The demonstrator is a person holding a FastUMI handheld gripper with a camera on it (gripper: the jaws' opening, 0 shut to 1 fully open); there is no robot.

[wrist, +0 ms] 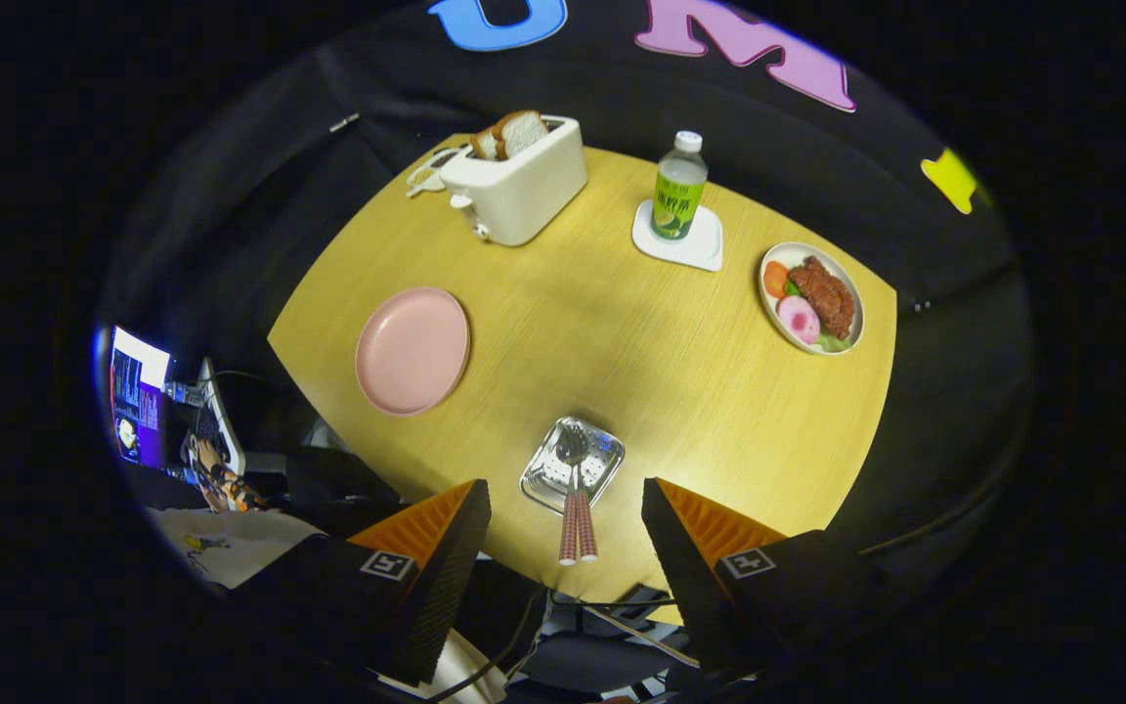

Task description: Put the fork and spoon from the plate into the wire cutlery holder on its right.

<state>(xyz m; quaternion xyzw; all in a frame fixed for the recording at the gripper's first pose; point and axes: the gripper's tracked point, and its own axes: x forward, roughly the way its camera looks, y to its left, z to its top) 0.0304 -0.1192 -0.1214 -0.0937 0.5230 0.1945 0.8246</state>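
- Your claw (563, 508) is spread wide and pinches nothing; it hangs high above the near edge of the wooden counter (622, 342).
- Between the two fingers, seen from above, a small shiny metal tray (607, 452) sits on the counter near its front edge.
- A spoon (571, 450) and a fork (584, 489) lie side by side on that tray, heads on the metal, checked handles sticking out over its near rim toward you.
- Ahead and to the left, well apart from the tray, an empty pink plate (412, 350) rests on the counter.
- Ahead and to the right, near the counter's right edge, a white plate (770, 303) holds meat and vegetables.
- Further back, a green-labelled bottle (678, 188) with a white cap stands upright on a white coaster (705, 244).
- At the far left, a white toaster (521, 186) has slices of bread (514, 132) poking from its top.
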